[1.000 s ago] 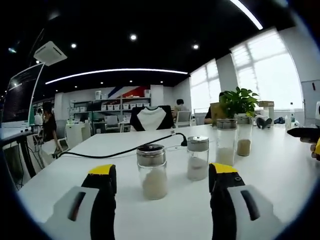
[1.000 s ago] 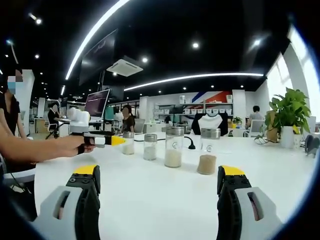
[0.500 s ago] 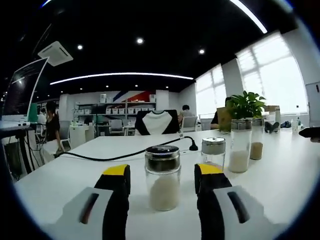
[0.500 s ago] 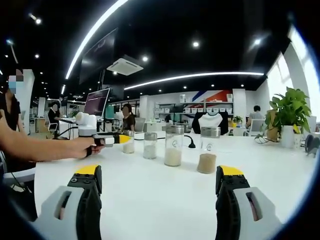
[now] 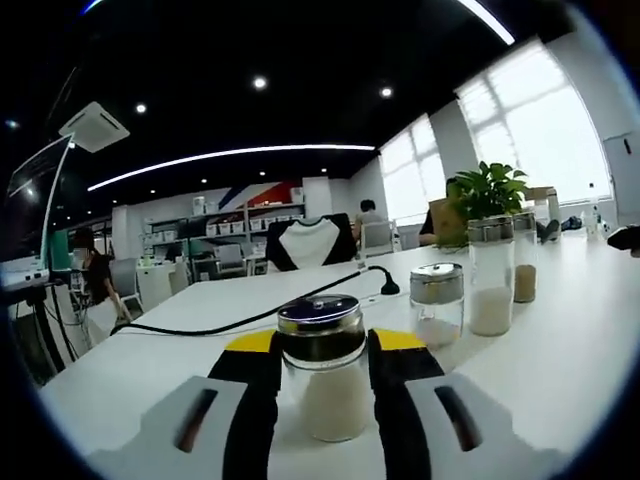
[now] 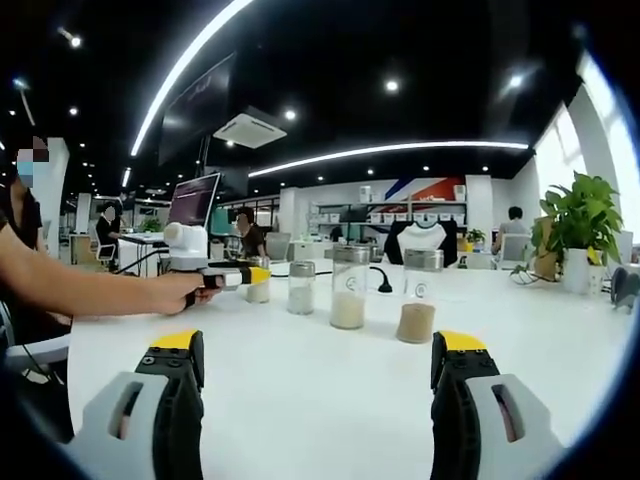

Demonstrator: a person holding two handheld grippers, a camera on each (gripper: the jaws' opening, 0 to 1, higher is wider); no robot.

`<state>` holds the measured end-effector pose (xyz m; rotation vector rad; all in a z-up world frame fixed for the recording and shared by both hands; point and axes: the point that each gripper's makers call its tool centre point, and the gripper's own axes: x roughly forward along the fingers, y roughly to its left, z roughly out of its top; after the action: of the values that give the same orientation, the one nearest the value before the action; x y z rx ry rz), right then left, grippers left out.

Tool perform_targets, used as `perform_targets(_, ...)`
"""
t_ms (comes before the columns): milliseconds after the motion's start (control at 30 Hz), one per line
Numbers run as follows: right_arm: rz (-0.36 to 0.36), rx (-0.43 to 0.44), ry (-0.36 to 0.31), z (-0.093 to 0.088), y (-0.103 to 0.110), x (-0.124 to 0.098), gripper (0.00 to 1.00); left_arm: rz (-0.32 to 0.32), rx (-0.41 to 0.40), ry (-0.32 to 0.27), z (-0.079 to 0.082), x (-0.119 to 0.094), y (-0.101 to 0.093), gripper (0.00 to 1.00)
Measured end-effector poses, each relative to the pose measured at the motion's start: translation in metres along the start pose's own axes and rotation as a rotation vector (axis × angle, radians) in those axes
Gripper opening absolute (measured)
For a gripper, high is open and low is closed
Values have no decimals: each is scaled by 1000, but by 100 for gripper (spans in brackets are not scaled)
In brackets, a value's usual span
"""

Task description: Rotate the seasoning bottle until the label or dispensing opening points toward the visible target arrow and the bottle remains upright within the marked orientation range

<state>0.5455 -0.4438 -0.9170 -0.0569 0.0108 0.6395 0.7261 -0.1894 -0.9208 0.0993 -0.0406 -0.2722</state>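
A short glass seasoning bottle [image 5: 322,385] with a metal lid and white powder stands upright on the white table [image 5: 540,380]. My left gripper [image 5: 322,345] has its yellow-tipped jaws pressed against both sides of it, shut on it. In the right gripper view that same left gripper [image 6: 232,277], held by a person's hand [image 6: 180,292], sits at the small bottle [image 6: 259,289] at the left end of the row. My right gripper [image 6: 318,350] hovers low over the table, open, nothing between its jaws. No arrow or marking is visible.
Three more bottles stand in the row: a short one [image 5: 437,305], a tall one with white powder [image 5: 490,278], a tall one with brown powder [image 5: 525,270]. A black cable [image 5: 240,318] crosses the table behind. A potted plant [image 5: 482,190] stands far right.
The left gripper has moved forward and its jaws have come together on the short bottle. The right gripper has stayed where it was, open.
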Motion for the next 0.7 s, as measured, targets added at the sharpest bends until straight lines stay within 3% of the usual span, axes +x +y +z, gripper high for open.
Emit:
perform_targets(367,4,0,6,-2,1,1,96,-12,-25,18,1,-3,0,36)
perform_targets(467,5,1,9,-2,1,1,96,-25,1,29,2,-8,-5,35)
perform_targets(567,7,-1,11,-3,3,2,96,-19,3,4,11,-14,-5,35)
perform_targets(700,14,-3,10,-2,6,3,96,-77,-12,-35,29,-26,-19,35)
